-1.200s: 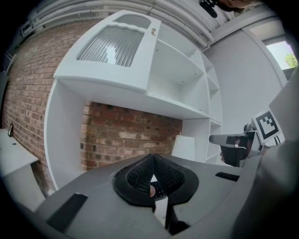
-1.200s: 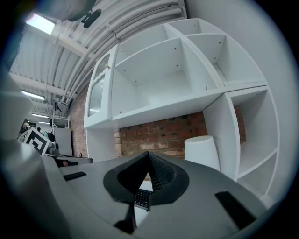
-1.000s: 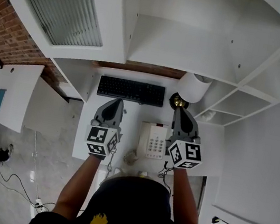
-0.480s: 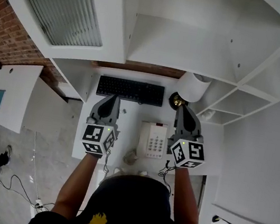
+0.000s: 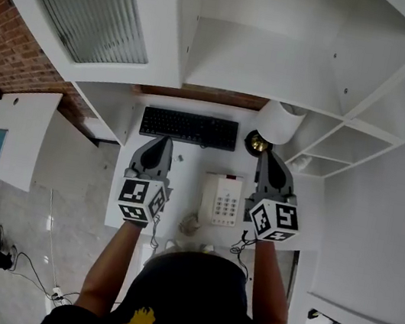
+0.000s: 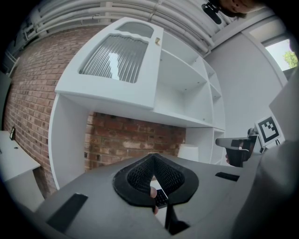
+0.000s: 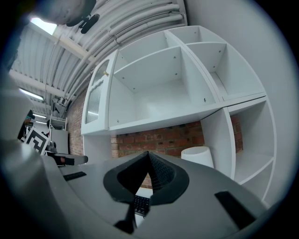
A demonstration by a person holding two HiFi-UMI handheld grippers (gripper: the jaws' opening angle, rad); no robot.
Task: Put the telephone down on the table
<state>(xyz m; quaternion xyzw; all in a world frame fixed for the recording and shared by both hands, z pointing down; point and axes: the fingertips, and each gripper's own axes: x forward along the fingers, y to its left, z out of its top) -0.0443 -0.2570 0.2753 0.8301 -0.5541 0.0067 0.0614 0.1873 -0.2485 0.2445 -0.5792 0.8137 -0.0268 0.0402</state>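
The white telephone [image 5: 221, 199] lies flat on the white desk [image 5: 191, 159], its handset resting along its left side and its coiled cord [image 5: 189, 226] trailing off the near edge. My left gripper [image 5: 163, 141] hovers left of the phone, shut and empty, pointing level at the back wall. My right gripper [image 5: 268, 155] is just right of the phone, also shut with nothing in it. In the left gripper view the jaws [image 6: 153, 157] meet at a point. In the right gripper view the right gripper [image 7: 148, 153] shows its jaws closed too. Neither touches the phone.
A black keyboard [image 5: 189, 128] lies at the back of the desk, also seen as the keyboard [image 7: 141, 204] below the right jaws. A lamp with a white shade [image 5: 279, 123] stands at the back right. White shelves [image 5: 285, 48] and a ribbed-glass cabinet door [image 5: 90, 6] rise above.
Both grippers have stayed almost where they were, shut throughout. The telephone has not moved. A person on the floor at the far left has shifted.
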